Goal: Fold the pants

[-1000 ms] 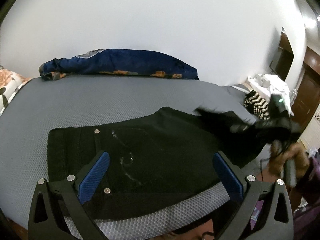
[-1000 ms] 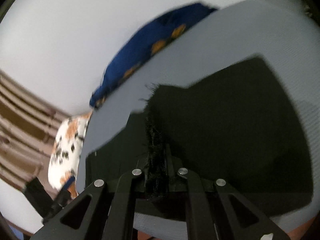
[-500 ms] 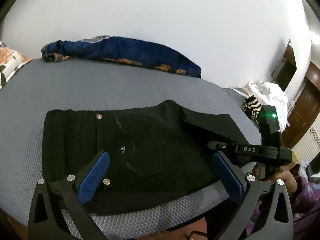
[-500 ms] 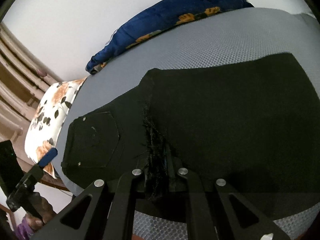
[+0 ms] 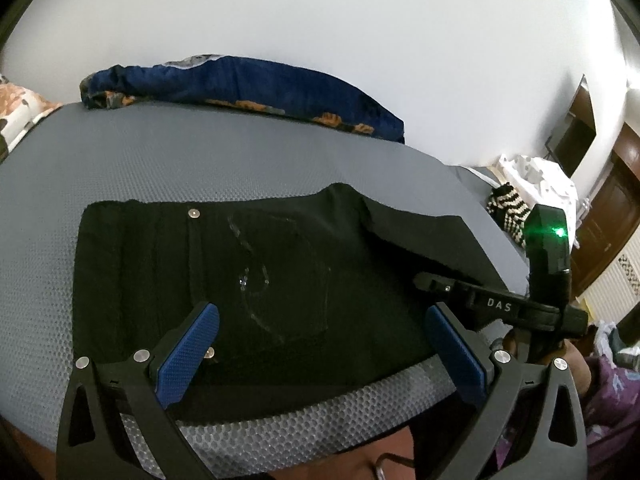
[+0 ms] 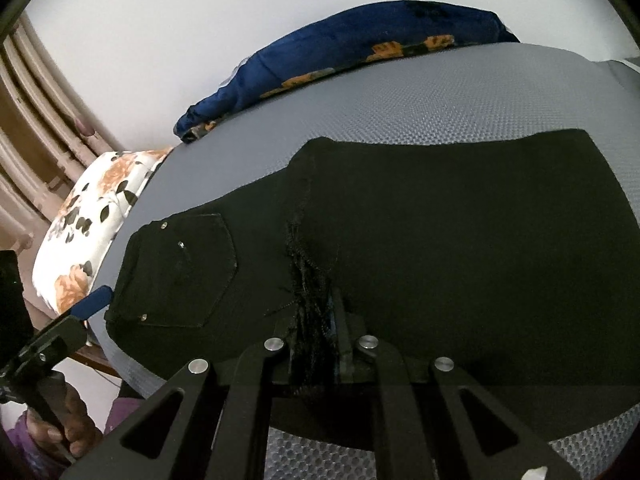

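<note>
Right wrist view: right gripper [image 6: 316, 344] has its jaws pressed together on a frayed black hem edge [image 6: 308, 280] of the pants [image 6: 440, 240]; loose threads stick out between the fingers; the clamped fabric rises slightly off the layer below, near the middle of the pants' near edge. Pants lie folded flat on the grey mattress [image 6: 400, 96]; back pocket [image 6: 188, 268] with rivets sits left of the pinch point, waistband end furthest left; leg portion spreads right of the hem. Left gripper [image 6: 94, 300] shows at the pants' left edge, blue pad visible, held in a hand [image 6: 76, 432] low left.

Left wrist view: left gripper [image 5: 320, 340] has fingers spread wide, blue pads [image 5: 188, 356] apart with nothing between them; it hovers over the near edge of the pants [image 5: 280, 280], pocket stitching between the pads; cannot tell whether the tips touch the cloth. Right gripper [image 5: 460, 292] enters from the right of the pants, green light on its body. Beyond the pants: blue floral blanket [image 5: 240, 88] along the mattress's [image 5: 200, 152] far edge against the white wall [image 5: 320, 20]; floral pillow [image 6: 88, 232] off the waistband end; striped cloth [image 5: 510, 208] past the leg end.
</note>
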Tool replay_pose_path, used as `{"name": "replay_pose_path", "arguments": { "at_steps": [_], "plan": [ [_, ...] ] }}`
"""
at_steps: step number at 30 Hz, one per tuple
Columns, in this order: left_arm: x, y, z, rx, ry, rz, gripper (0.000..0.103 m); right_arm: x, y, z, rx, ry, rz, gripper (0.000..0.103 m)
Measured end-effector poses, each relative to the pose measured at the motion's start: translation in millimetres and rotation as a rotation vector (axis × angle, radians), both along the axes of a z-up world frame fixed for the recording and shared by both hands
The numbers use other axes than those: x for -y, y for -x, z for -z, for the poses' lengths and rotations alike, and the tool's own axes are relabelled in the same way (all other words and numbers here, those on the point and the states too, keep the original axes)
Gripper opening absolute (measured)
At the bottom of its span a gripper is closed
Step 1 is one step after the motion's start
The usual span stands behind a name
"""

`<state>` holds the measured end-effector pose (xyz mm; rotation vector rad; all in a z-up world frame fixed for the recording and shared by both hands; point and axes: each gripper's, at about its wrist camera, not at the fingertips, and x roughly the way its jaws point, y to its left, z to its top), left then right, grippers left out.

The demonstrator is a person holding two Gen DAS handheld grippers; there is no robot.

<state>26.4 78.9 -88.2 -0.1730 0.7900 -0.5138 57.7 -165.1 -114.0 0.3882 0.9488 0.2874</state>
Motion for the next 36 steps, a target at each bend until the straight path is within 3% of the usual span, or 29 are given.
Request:
{"name": "replay_pose_path", "arguments": {
  "at_steps": [9, 13, 14, 17, 19, 23, 28, 33, 36],
  "plan": [
    [-1.1, -3.5, 4.2, -0.019, 0.001, -0.006, 0.102, -20.0, 8.9, 2.0, 0.016, 0.064, -0.056, 0.009],
    [-1.1, -4.7, 7.4, -0.027, -0.006, -0.007, 0.102, -24.3, 14.5, 6.3, 0.011, 0.045, -0.090, 0.015],
    [-1.3, -5.0, 7.8, -0.028, -0.009, -0.007, 0.102, -21.4, 15.4, 4.5, 0.015, 0.001, -0.117, 0.021],
    [-2.7, -5.4, 7.0, -0.027, -0.014, -0.013, 0.102, 16.0, 11.5, -4.6, 0.026, -0.283, -0.093, 0.039],
    [-4.4, -6.4, 5.1, -0.031, -0.002, -0.019, 0.102, 60.3, 6.8, -8.1, 0.017, -0.494, -0.026, 0.040],
    [-0.1, -9.0, -5.9, -0.044, 0.068, 0.034, 0.102, 147.7, 19.0, -2.4, 0.019, -0.616, 0.194, 0.041],
    [27.8, -16.3, -13.1, -0.052, 0.077, 0.129, 0.102, 175.6, 29.3, 5.8, 0.021, -0.505, 0.247, 0.040],
    [62.4, -32.2, -9.4, -0.069, 0.128, 0.186, 0.102, 153.0, 22.2, 13.6, 0.012, -0.399, 0.155, 0.039],
    [90.0, -42.1, 8.7, -0.092, 0.101, 0.216, 0.102, 137.5, 21.6, 15.8, 0.027, -0.301, 0.103, 0.039]
  ]
}}
